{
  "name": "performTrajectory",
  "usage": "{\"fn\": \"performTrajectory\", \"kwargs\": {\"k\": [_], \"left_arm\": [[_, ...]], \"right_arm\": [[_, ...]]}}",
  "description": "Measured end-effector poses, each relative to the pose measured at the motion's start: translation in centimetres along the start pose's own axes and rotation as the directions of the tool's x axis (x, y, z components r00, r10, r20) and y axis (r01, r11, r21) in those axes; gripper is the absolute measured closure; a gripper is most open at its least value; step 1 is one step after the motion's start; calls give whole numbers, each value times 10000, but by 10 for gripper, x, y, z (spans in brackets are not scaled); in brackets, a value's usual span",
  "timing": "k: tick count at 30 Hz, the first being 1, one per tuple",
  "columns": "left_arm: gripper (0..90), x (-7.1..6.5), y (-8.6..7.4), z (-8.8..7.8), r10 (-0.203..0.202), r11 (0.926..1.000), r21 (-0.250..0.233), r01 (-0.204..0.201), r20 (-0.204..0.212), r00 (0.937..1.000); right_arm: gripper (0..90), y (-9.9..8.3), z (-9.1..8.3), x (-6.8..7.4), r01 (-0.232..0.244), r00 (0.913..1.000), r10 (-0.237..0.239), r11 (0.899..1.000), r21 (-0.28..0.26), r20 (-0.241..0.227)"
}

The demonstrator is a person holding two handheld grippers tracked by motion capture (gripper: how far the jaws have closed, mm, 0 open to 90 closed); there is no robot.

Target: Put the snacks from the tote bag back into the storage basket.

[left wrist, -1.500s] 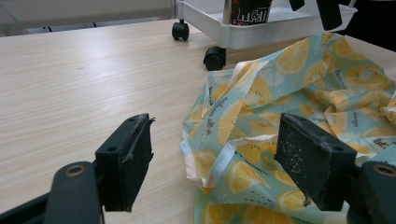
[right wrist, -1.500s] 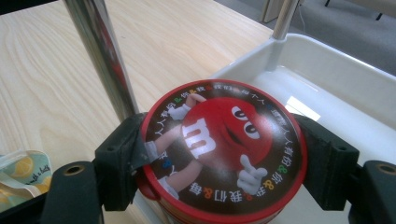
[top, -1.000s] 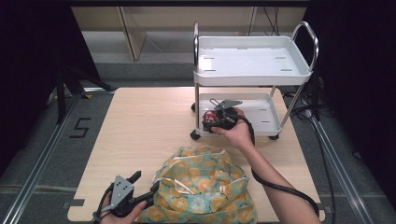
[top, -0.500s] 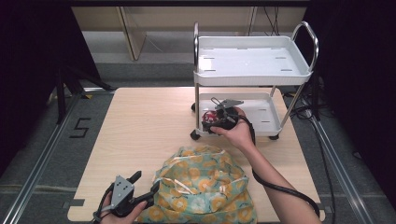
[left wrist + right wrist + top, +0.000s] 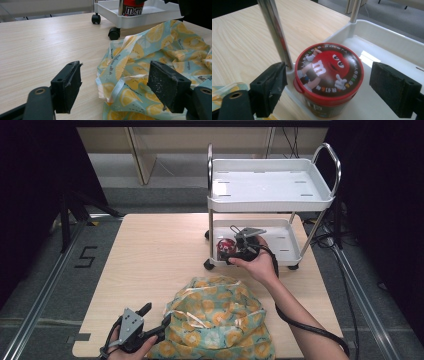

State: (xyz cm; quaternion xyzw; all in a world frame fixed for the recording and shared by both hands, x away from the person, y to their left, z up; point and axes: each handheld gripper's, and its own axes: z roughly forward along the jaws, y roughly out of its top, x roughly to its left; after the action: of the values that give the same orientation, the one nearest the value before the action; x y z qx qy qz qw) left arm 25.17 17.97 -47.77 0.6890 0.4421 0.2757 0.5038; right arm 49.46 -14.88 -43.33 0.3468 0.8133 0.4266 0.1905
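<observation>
One light wooden table (image 5: 150,265) carries everything, with a white two-shelf cart (image 5: 272,197) on black castors standing at its far right part. Next in size, a soft bag (image 5: 215,320) printed with yellow lemon slices on pale turquoise lies crumpled at the near edge, its translucent rim turned up toward the left gripper (image 5: 152,320). Then the M&M's tub (image 5: 329,77): a squat round container, glossy red lid with a small tab at its rim, the red candy character printed large on top with a ring of small coloured lettering around it, and a dark side wall bearing the white logo (seen from the left gripper view (image 5: 132,6) as a red and dark band with "m&m" on it). The tub stands upright on the cart's lower shelf, at the front left corner, just beside the chrome post (image 5: 274,32). The right gripper (image 5: 328,82) hangs over it with its jaws having just been opening; they now stand wide, one either side of the lid, pads apart from it, so the tub is released. The left gripper's jaws are also spread, resting low at the table's near edge with a fold of the bag's rim between them, not pinched.
</observation>
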Motion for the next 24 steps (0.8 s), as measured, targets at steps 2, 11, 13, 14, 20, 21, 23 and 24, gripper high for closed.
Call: {"fn": "performTrajectory", "kwargs": {"k": [2, 11, 13, 14, 20, 21, 23, 24], "left_arm": [[261, 0, 0, -1, 4, 10000, 16, -4, -74, 10000], [260, 0, 0, 0, -7, 10000, 5, 7, -101, 9999], [260, 1, 0, 0, 0, 10000, -31, 0, -42, 10000], [261, 0, 0, 0, 3, 10000, -28, -3, -41, 10000], [260, 0, 0, 0, 4, 10000, -83, -4, -31, 10000], [261, 0, 0, 0, -15, 10000, -87, 14, -34, 10000], [260, 0, 0, 1, 3, 10000, -83, -4, -40, 10000], [260, 0, 0, 1, 5, 10000, -92, -5, -46, 10000]], "right_arm": [[153, -1, -4, 1, -53, 10000, 52, 10000, -79, -18], [155, -8, -19, 2, -360, 9993, 359, 9993, -55, -106], [155, -9, -22, 3, -328, 9995, 328, 9995, -35, -40], [155, -9, -23, 2, -122, 9998, 121, 9999, -82, -162], [154, -12, -36, 6, -99, 9996, 95, 9999, -118, -283], [154, -12, -37, 7, -84, 9996, 80, 9999, -141, -254], [153, -13, -42, 9, -127, 9996, 124, 9999, -113, -270], [154, -14, -43, 8, 137, 9996, -140, 9999, -93, -261]]}}
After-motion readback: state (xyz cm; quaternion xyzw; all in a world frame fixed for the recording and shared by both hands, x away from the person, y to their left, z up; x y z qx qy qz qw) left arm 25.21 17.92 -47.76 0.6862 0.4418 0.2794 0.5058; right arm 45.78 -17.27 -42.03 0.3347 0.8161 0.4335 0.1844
